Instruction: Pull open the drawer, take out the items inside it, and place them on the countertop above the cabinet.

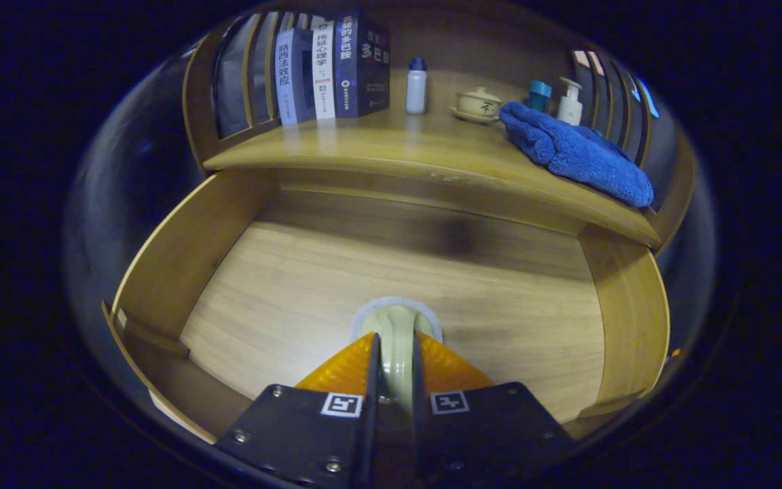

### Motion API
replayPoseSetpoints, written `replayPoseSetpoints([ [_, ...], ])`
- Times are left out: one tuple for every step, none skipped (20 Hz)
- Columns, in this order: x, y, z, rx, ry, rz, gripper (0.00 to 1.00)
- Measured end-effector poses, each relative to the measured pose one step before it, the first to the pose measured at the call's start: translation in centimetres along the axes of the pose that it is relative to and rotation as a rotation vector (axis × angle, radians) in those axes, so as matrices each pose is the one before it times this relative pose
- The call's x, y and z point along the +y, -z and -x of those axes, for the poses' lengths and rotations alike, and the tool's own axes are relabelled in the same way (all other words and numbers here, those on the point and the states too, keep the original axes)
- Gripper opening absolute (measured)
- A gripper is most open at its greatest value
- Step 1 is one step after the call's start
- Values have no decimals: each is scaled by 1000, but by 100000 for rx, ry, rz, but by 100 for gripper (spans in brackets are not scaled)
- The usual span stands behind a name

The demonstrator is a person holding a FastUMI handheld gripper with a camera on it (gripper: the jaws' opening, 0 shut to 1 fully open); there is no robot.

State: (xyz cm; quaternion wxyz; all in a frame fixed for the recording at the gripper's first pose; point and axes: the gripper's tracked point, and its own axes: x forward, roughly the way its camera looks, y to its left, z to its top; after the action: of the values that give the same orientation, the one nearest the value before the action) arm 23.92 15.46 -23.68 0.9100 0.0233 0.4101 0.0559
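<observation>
The gripper [394, 346] has its two fingers drawn in narrow on a pale green, glossy rounded item [396, 326] with a lighter rim, which sits clamped between them and pokes out just ahead of the tips; what it is exactly I cannot tell, though it may be a small ceramic piece. The grip takes it by the thin edge, which looks like a sensible way to lift a small, smooth thing without it slipping. Below and around it is the open light-wood drawer [180, 251], pulled well out, its floor otherwise bare, so this is probably the last item to come out. Beyond the drawer's back edge runs the wooden countertop [364, 153], where the item is meant to go. Toward its left rear corner stands a row of upright books [333, 68], with a small white bottle with a blue cap [417, 85] beside them. Further right are a cream lidded cup on a saucer [478, 104], a teal container [538, 95] and a white pump bottle [570, 100], and a folded blue fluffy towel [574, 153] lies along the right edge. The middle front of the countertop offers free room.
</observation>
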Motion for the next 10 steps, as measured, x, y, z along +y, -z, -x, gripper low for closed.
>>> replayPoseSetpoints([
  [62, -351, 129, -2027, -505, -344, 22],
  [-5, -444, 370, -2177, -373, -441, 22],
  [15, -512, 365, -2201, -241, -494, 22],
  [68, -737, 470, -2318, -81, 35, 22],
  [-13, -656, 431, -2426, 233, 617, 22],
  [-30, -832, 435, -2727, 381, 743, 22],
  [-20, -795, 433, -2338, 70, 597, 22],
  [-75, -868, 340, -2442, 403, 678, 22],
  [-553, -491, -1237, -3666, 1329, -1988, 22],
  [-160, -368, 2297, 2170, 589, -1536, 12],
])
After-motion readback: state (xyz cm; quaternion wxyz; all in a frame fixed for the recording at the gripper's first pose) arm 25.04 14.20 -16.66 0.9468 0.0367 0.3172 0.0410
